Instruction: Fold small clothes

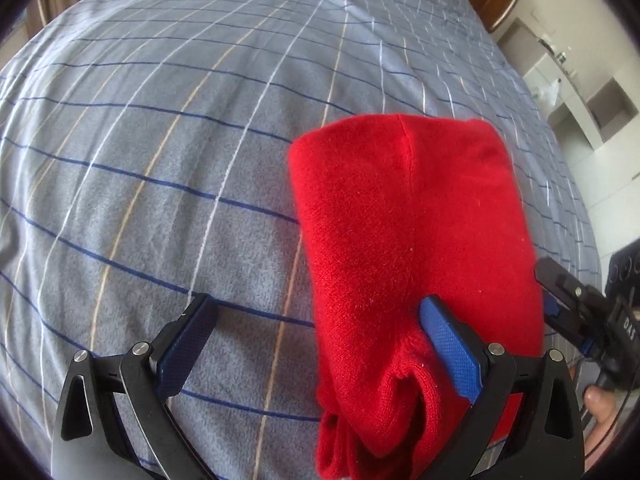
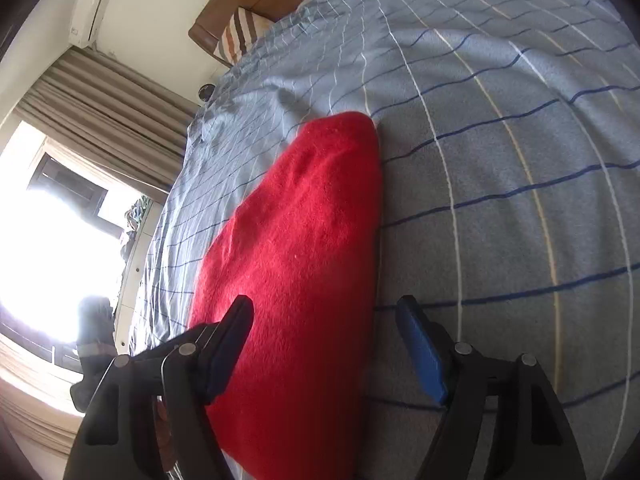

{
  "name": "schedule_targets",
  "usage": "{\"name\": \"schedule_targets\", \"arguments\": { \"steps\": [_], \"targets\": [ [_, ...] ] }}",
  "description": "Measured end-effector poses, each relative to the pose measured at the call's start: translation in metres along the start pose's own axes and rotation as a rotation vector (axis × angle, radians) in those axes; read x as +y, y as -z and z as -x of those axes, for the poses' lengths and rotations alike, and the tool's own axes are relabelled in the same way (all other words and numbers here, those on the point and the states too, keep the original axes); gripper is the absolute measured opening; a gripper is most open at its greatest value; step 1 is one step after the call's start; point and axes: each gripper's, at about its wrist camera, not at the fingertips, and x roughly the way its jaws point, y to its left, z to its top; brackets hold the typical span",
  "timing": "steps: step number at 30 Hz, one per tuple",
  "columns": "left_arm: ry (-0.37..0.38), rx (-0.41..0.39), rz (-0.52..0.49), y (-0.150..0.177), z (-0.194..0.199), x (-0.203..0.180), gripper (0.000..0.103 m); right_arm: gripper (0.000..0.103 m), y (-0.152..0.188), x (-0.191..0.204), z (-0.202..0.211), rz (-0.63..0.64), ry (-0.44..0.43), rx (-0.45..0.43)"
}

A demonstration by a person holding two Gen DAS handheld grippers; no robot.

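Note:
A folded red knit garment lies on the blue-grey checked bedspread. My left gripper is open; its right blue pad rests on the garment's near end, its left finger is over bare bedspread. In the right wrist view the same garment runs away from me between the fingers of my right gripper, which is open just above its near part. The right gripper also shows at the right edge of the left wrist view.
The bedspread fills most of both views. A wooden headboard and a striped pillow are at the far end. A bright window with curtains is on the left. White shelves stand beside the bed.

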Motion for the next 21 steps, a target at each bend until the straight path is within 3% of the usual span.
{"name": "schedule_targets", "arguments": {
  "steps": [1, 2, 3, 4, 6, 8, 10, 16, 17, 19, 20, 21],
  "targets": [
    [0.013, -0.01, -0.017, 0.001, 0.001, -0.002, 0.101, 0.071, -0.003, 0.002, -0.01, -0.006, -0.016, 0.022],
    [0.025, -0.022, -0.036, 0.003, 0.0, -0.005, 0.091, 0.061, -0.004, 0.006, -0.018, 0.008, -0.015, 0.039],
    [0.039, -0.027, -0.062, 0.005, -0.001, -0.01, 0.051, 0.054, -0.004, 0.016, -0.024, 0.054, 0.023, 0.05],
    [0.067, -0.015, -0.084, 0.006, -0.003, -0.014, 0.029, 0.035, -0.001, 0.028, -0.028, 0.135, 0.1, 0.047],
    [0.024, -0.046, -0.115, 0.008, 0.002, -0.021, 0.019, 0.029, 0.011, 0.063, -0.029, 0.376, 0.291, 0.0],
    [-0.002, -0.083, -0.146, 0.009, 0.012, -0.027, 0.018, 0.026, 0.031, 0.097, -0.028, 0.594, 0.421, -0.065],
    [0.005, -0.133, -0.161, 0.007, 0.03, -0.031, 0.018, 0.025, 0.043, 0.118, -0.02, 0.7, 0.459, -0.128],
    [0.056, -0.272, -0.195, -0.013, 0.092, -0.04, 0.019, 0.025, 0.021, 0.152, 0.029, 0.695, 0.375, -0.298],
    [0.059, -0.267, -0.198, -0.019, 0.09, -0.043, 0.023, 0.026, 0.015, 0.151, 0.036, 0.671, 0.356, -0.303],
    [0.025, -0.213, -0.201, -0.023, 0.075, -0.046, 0.048, 0.034, 0.0, 0.141, 0.038, 0.604, 0.328, -0.273],
    [-0.014, -0.191, -0.205, -0.022, 0.064, -0.046, 0.071, 0.047, -0.007, 0.13, 0.035, 0.559, 0.32, -0.238],
    [-0.065, -0.187, -0.214, -0.016, 0.056, -0.044, 0.077, 0.056, -0.008, 0.116, 0.033, 0.513, 0.329, -0.209]
  ]
}}
